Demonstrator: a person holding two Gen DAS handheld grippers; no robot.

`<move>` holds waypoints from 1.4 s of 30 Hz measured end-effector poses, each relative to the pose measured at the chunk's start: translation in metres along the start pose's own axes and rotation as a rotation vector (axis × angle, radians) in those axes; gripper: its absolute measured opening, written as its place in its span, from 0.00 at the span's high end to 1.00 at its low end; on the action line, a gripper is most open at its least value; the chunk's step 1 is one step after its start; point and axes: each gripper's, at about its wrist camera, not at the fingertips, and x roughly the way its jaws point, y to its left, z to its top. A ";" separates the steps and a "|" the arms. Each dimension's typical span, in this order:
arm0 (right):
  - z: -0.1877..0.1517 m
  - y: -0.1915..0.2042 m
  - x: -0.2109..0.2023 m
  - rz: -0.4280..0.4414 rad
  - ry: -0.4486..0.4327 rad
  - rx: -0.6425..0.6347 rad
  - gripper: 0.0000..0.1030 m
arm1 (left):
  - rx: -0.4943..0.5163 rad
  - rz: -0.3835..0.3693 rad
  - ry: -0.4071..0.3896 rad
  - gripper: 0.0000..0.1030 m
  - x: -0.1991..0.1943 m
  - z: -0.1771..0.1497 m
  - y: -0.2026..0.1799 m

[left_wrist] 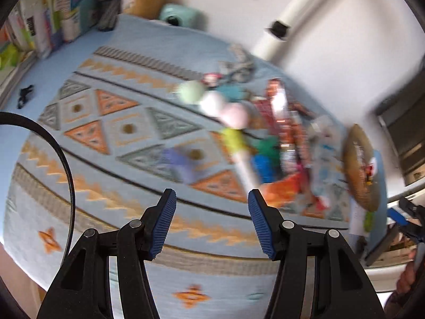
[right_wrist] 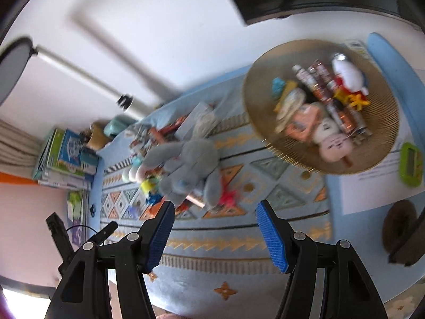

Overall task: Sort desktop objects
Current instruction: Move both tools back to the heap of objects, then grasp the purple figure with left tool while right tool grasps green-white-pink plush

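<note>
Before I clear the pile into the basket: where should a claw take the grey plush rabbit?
Probably take the grey plush rabbit from above, across its plump middle: it lies sprawled on top of the pile, limbs splayed, and both claws are open and empty. Blur hides finer detail.

White walls behind a cloth-covered surface (left_wrist: 79,53).
A white pipe (left_wrist: 292,13) climbs the far wall (right_wrist: 159,26); stacked books (right_wrist: 66,156) stand at the left.

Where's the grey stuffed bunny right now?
In the right wrist view the grey stuffed bunny lies mid-frame on the patterned mat, atop the toy pile, left of the woven basket.
</note>
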 end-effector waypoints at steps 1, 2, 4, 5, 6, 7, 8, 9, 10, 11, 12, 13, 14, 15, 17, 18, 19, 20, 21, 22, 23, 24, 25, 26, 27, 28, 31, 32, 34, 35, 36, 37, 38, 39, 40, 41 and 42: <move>-0.003 0.006 0.003 -0.001 0.004 -0.003 0.39 | 0.014 0.008 0.009 0.48 0.003 0.001 0.008; -0.006 0.011 0.006 -0.002 0.009 -0.006 0.39 | 0.038 0.014 0.020 0.48 0.008 0.003 0.013; -0.012 0.022 0.011 -0.005 0.016 -0.009 0.39 | 0.080 0.020 0.027 0.48 0.015 0.007 0.015; -0.016 0.028 0.015 -0.011 0.019 -0.010 0.39 | 0.103 0.021 0.035 0.48 0.022 0.009 0.016; -0.017 0.033 0.017 -0.014 0.021 -0.011 0.39 | 0.115 0.015 0.042 0.48 0.027 0.012 0.017; -0.019 0.037 0.019 -0.016 0.022 -0.012 0.39 | 0.120 0.004 0.043 0.48 0.030 0.013 0.020; -0.022 0.041 0.022 -0.018 0.023 -0.010 0.39 | 0.127 -0.015 0.040 0.48 0.036 0.016 0.020; -0.025 0.046 0.025 -0.021 0.025 -0.008 0.39 | 0.133 -0.016 0.036 0.48 0.040 0.018 0.021; -0.027 0.050 0.027 -0.024 0.027 -0.007 0.39 | 0.139 -0.005 0.034 0.48 0.047 0.020 0.021; -0.029 0.054 0.029 -0.026 0.028 -0.006 0.39 | 0.143 0.006 0.034 0.48 0.052 0.022 0.021; -0.032 0.059 0.030 -0.029 0.029 -0.008 0.39 | 0.144 0.009 0.039 0.48 0.058 0.024 0.021; -0.034 0.062 0.031 -0.032 0.030 -0.012 0.39 | 0.144 0.005 0.045 0.48 0.063 0.025 0.022; -0.035 0.066 0.033 -0.037 0.032 -0.016 0.39 | 0.152 -0.003 0.049 0.48 0.068 0.025 0.020; -0.037 0.069 0.035 -0.043 0.035 -0.018 0.39 | 0.165 -0.002 0.044 0.48 0.071 0.024 0.018; -0.039 0.073 0.040 -0.049 0.040 -0.015 0.39 | 0.216 0.034 0.011 0.48 0.073 0.022 0.011; -0.040 0.075 0.043 -0.050 0.043 -0.011 0.39 | 0.241 0.059 -0.001 0.54 0.075 0.021 0.008; -0.040 0.077 0.045 -0.050 0.046 -0.010 0.39 | 0.265 0.089 -0.017 0.57 0.075 0.020 0.006; -0.040 0.080 0.048 -0.049 0.049 -0.012 0.39 | 0.274 0.089 -0.019 0.59 0.075 0.020 0.006; -0.039 0.084 0.052 -0.046 0.053 -0.017 0.39 | 0.279 0.086 -0.021 0.67 0.074 0.020 0.009; -0.038 0.089 0.057 -0.041 0.060 -0.025 0.39 | 0.284 0.078 -0.020 0.67 0.073 0.021 0.012; -0.036 0.095 0.062 -0.032 0.069 -0.038 0.39 | 0.286 0.059 -0.013 0.68 0.072 0.022 0.015; -0.034 0.101 0.067 -0.023 0.076 -0.051 0.39 | 0.290 0.055 -0.009 0.68 0.071 0.023 0.018; -0.032 0.109 0.073 -0.015 0.082 -0.066 0.39 | 0.295 0.069 -0.011 0.68 0.068 0.023 0.021; -0.030 0.118 0.080 -0.007 0.081 -0.087 0.39 | 0.298 0.092 -0.020 0.68 0.065 0.023 0.026; -0.027 0.129 0.086 0.005 0.071 -0.117 0.39 | 0.293 0.098 -0.024 0.68 0.062 0.024 0.030; -0.023 0.141 0.092 0.021 0.060 -0.150 0.39 | 0.281 0.097 -0.022 0.68 0.060 0.026 0.036; -0.009 0.176 0.118 0.065 0.054 -0.251 0.39 | 0.244 0.104 -0.030 0.68 0.049 0.032 0.057; -0.003 0.186 0.131 0.070 0.074 -0.280 0.39 | 0.233 0.106 -0.037 0.68 0.044 0.035 0.065; 0.008 0.205 0.163 0.081 0.152 -0.345 0.39 | 0.217 0.102 -0.047 0.68 0.037 0.040 0.076; 0.013 0.212 0.179 0.065 0.189 -0.370 0.39 | 0.208 0.099 -0.050 0.68 0.035 0.043 0.081; 0.016 0.221 0.194 0.035 0.215 -0.407 0.39 | 0.198 0.095 -0.052 0.68 0.033 0.045 0.085; 0.019 0.230 0.207 0.009 0.223 -0.454 0.39 | 0.187 0.089 -0.054 0.68 0.032 0.047 0.089; 0.021 0.238 0.219 -0.019 0.221 -0.507 0.39 | 0.177 0.084 -0.056 0.68 0.036 0.055 0.089; 0.021 0.242 0.227 -0.047 0.222 -0.549 0.39 | 0.169 0.076 -0.057 0.68 0.035 0.059 0.091; 0.021 0.249 0.238 -0.087 0.230 -0.600 0.39 | 0.167 0.071 -0.059 0.68 0.036 0.061 0.094; 0.020 0.253 0.247 -0.115 0.241 -0.634 0.39 | 0.166 0.063 -0.062 0.68 0.036 0.063 0.094; 0.020 0.258 0.257 -0.144 0.253 -0.674 0.39 | 0.167 0.060 -0.062 0.68 0.037 0.065 0.092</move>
